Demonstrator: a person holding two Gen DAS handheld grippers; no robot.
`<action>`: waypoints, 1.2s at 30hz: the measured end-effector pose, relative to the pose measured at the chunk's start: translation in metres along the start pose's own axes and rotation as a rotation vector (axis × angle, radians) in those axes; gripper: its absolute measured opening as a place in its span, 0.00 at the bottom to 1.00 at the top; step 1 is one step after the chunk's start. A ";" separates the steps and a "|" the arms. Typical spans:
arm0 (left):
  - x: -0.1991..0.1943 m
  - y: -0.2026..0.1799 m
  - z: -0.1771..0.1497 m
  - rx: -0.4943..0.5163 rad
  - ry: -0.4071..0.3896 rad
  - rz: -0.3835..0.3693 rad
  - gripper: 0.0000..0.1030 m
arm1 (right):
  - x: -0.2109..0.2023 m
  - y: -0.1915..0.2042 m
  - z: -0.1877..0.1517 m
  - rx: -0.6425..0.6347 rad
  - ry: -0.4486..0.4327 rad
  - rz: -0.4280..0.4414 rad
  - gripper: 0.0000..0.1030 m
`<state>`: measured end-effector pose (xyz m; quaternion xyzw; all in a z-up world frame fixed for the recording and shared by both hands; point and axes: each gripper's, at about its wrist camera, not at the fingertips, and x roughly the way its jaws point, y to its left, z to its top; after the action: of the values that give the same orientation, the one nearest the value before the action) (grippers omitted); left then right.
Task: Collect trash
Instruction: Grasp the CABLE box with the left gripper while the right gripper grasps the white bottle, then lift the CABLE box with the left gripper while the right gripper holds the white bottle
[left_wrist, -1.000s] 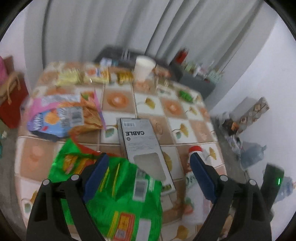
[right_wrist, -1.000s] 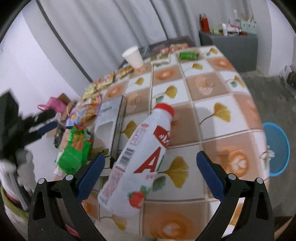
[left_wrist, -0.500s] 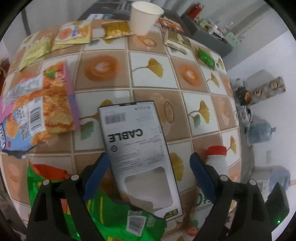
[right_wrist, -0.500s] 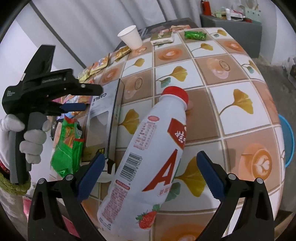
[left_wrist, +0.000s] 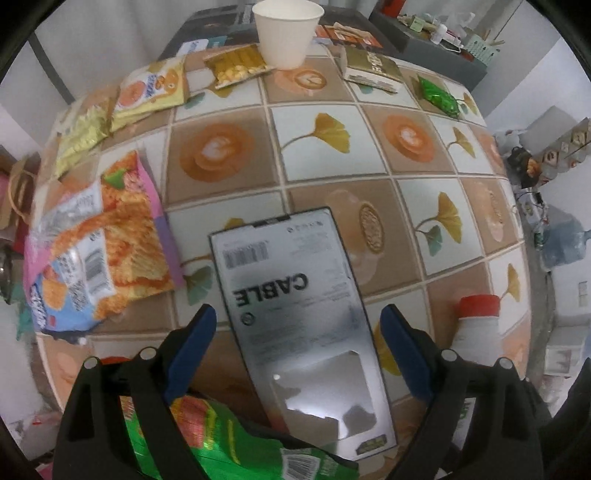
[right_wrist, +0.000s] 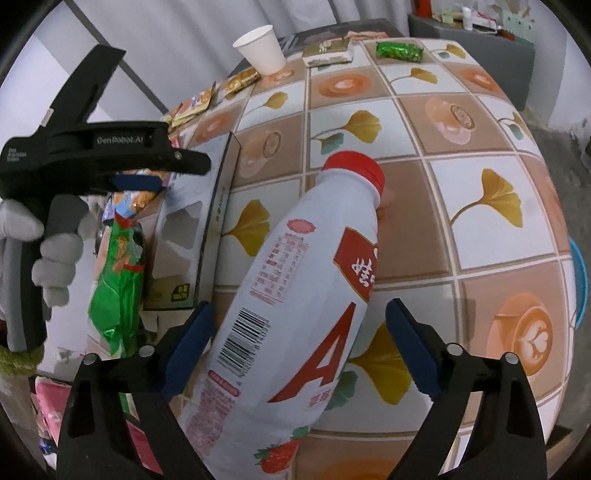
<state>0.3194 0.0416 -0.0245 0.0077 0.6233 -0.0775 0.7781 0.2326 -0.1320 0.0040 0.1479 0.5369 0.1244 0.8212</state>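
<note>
Right hand-held gripper (right_wrist: 299, 347) straddles the white bottle (right_wrist: 295, 295) lying on the counter (right_wrist: 491, 258), jaws wide but just closing in, blue pads not yet pressing on it. The bottle's long axis runs away from the gripper, red cap (right_wrist: 356, 170) at the far end, leaning slightly right, so the pads meet its sides. Over on the other side, the left hand-held gripper (left_wrist: 295, 347) hangs wide open above the cable box (left_wrist: 299, 317), box lengthwise between the jaws, nothing held. Green snack bag (left_wrist: 236, 443) lies under its left finger. Paper cup (left_wrist: 286, 31) stands at the far edge, looks empty; no trash bin in view
</note>
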 end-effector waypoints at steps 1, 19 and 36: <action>0.002 0.000 0.001 -0.002 0.007 -0.003 0.85 | 0.001 -0.002 -0.001 0.006 0.006 0.015 0.83; 0.025 -0.052 0.018 0.023 0.098 -0.091 0.85 | -0.009 -0.033 -0.005 -0.011 -0.005 0.031 0.59; 0.025 -0.116 -0.012 0.011 0.144 -0.337 0.85 | -0.045 -0.107 -0.025 0.095 -0.078 0.028 0.59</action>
<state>0.2983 -0.0745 -0.0414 -0.0870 0.6694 -0.2097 0.7073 0.1970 -0.2448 -0.0078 0.1991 0.5076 0.1042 0.8317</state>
